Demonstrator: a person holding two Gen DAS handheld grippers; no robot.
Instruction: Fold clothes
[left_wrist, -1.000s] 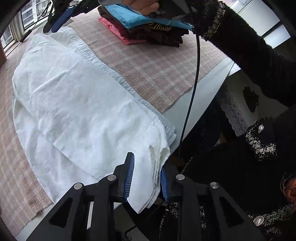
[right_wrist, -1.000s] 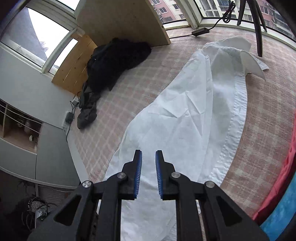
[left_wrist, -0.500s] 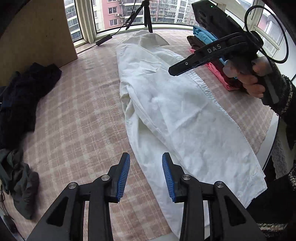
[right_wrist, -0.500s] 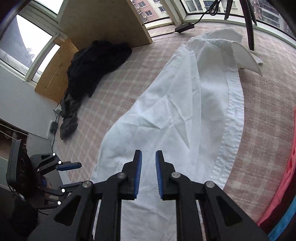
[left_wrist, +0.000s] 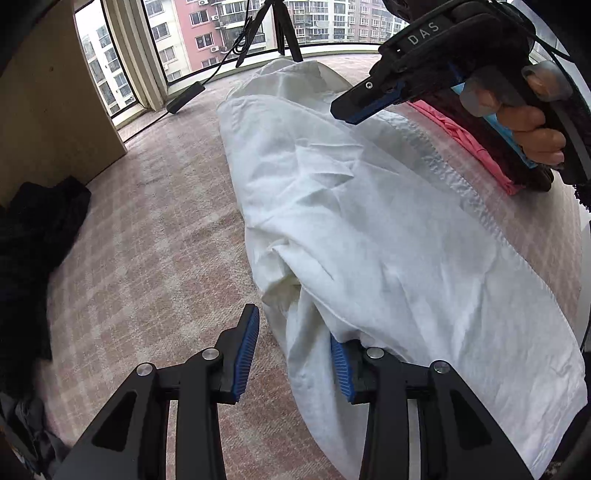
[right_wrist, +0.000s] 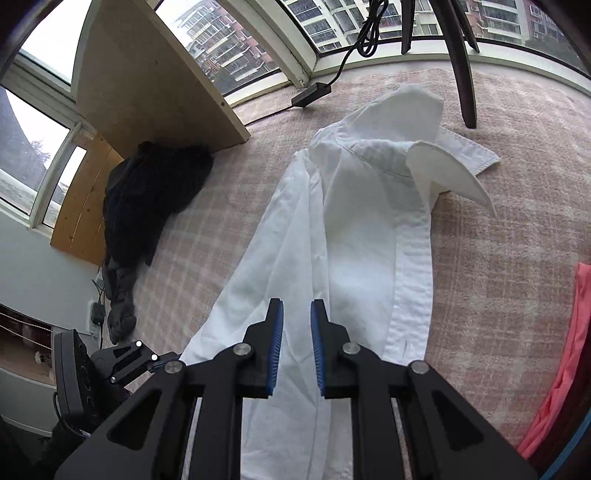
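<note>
A white shirt (left_wrist: 369, 229) lies lengthwise on the pink checked tablecloth (left_wrist: 147, 258), its collar (right_wrist: 436, 162) at the far end. My left gripper (left_wrist: 293, 354) is open low at the shirt's left side. A bunched fold of the fabric sits between its fingers, and the cloth covers part of the right finger. My right gripper (right_wrist: 297, 343) hovers over the middle of the shirt (right_wrist: 332, 240), its jaws drawn to a narrow gap with nothing in them. A hand holds the right gripper (left_wrist: 354, 107) above the shirt's far right. The left gripper (right_wrist: 162, 358) shows at lower left.
Folded pink, dark and blue clothes (left_wrist: 498, 158) are stacked at the right, their pink edge (right_wrist: 569, 350) close by. A dark clothes pile (right_wrist: 147, 195) lies left against a wooden board (right_wrist: 147, 85). A tripod leg (right_wrist: 461, 62) and power adapter (right_wrist: 310, 94) stand near the window.
My left gripper left the shirt's hem at the table edge and swung to its left side, now straddling a fold. The right gripper advanced toward the collar with its gap unchanged.
</note>
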